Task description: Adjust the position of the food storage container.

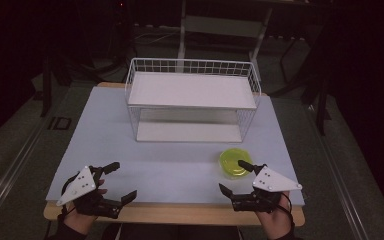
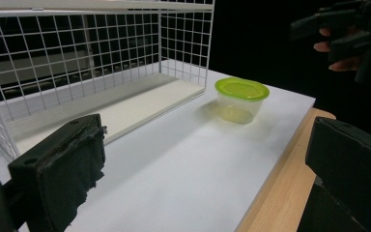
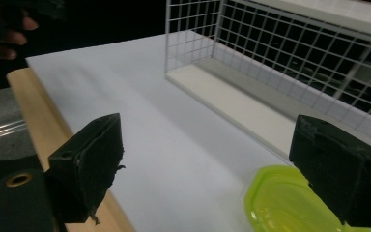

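My right claw [image 1: 236, 176] gapes empty just beside the green-lidded tub [image 1: 235, 162], angled to take it; my left claw [image 1: 121, 181] waits wide and empty near the bench's [image 1: 170, 165] near-left edge.

The rack [image 1: 192, 100] stood on the table [image 1: 165, 165] toward its far edge, about midway across; its upper shelf [image 1: 190, 91] lay above a lower board [image 1: 187, 132] that rested on the table. The tub [image 1: 235, 162] sat on the table in front of the rack's right end, near but apart from it; its lid [image 2: 242, 88] lay on top. The right gripper [image 1: 236, 176] was at the near right, its far jaw reaching over the tub's near right edge, the tub just beyond the gap; the left gripper [image 1: 121, 181] hung at the near left corner, well apart from the tub.
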Demonstrator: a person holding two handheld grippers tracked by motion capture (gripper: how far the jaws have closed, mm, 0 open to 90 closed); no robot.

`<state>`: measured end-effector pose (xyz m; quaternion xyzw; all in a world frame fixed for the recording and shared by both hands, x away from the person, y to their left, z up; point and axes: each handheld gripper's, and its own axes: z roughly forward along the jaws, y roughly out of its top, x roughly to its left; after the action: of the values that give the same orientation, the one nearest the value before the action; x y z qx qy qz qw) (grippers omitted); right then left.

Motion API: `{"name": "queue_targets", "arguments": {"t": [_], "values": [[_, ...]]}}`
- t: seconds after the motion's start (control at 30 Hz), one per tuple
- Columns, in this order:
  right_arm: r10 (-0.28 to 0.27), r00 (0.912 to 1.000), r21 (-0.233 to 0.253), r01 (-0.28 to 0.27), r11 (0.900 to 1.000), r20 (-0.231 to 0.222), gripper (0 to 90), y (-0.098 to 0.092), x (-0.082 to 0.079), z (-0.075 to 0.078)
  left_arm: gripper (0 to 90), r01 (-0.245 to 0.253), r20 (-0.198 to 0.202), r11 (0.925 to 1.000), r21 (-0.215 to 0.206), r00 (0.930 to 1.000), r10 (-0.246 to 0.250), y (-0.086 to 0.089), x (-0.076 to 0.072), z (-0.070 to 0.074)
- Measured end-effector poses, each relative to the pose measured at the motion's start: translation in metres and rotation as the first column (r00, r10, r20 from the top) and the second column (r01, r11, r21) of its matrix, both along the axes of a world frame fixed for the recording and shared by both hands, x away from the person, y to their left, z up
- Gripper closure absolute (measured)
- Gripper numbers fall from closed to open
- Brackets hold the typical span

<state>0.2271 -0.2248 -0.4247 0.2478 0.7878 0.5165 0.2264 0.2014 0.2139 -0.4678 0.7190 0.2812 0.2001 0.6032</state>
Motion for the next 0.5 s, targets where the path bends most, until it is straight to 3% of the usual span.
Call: {"name": "queue_targets", "arguments": {"t": [0.1,0.5], "values": [[-0.009,0.9999,-0.013,0.009,1.0,-0.008,13.2,-0.001,0.003,0.005,1.4,0.002,0.001,1.0,0.001,1.0,-0.002,0.0,0.0,0.0],[-0.032,0.9993,0.043,0.033,0.999,-0.019,11.2,-0.021,0.019,0.034,1.4,0.001,-0.008,1.0,-0.008,1.0,-0.001,0.0,0.001,0.0]]}}
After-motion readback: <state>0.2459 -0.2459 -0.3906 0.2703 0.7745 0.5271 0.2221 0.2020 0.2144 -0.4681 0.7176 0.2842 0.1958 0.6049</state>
